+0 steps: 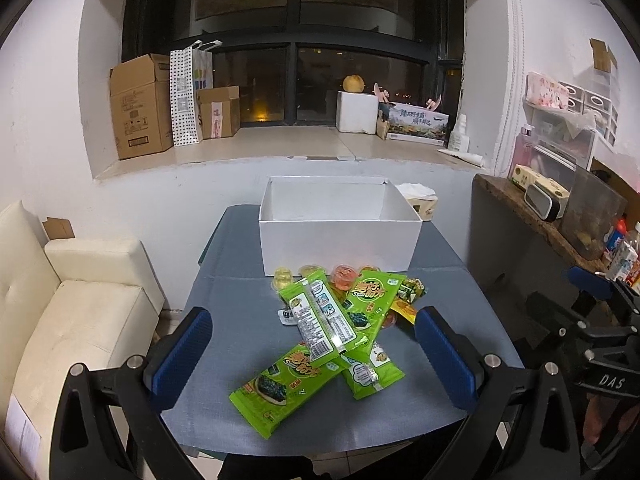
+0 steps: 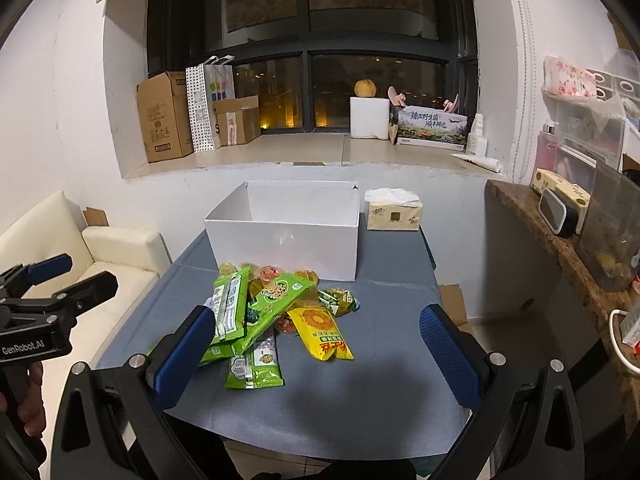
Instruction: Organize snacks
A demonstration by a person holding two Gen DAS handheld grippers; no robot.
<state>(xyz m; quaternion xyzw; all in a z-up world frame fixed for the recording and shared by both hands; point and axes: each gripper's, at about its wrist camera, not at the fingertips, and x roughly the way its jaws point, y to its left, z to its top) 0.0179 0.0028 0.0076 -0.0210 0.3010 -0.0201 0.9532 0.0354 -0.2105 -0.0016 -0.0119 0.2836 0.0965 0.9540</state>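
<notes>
On the grey surface (image 1: 240, 280), a pile of green seaweed snack packets (image 1: 320, 332) lay just before an open white box (image 1: 340, 240). The left gripper (image 1: 316, 356) and right gripper (image 2: 316, 354) hovered with fingers wide, holding nothing.

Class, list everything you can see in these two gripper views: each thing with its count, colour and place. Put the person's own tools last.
white box: one, white, open, far middle of the table
green seaweed packs: several, green, piled in front of the box
yellow packet: one, yellow, right side of the pile
jelly cups: several, orange and yellow, between pile and box
small green sachets: at least one, green, right of the pile
tissue pack: one, beige, right of the box
table: one, blue-grey cover
sofa: one, cream, left
cardboard boxes: two, brown, window sill
left gripper: blue pads, open, empty
right gripper: blue pads, open, empty
</notes>
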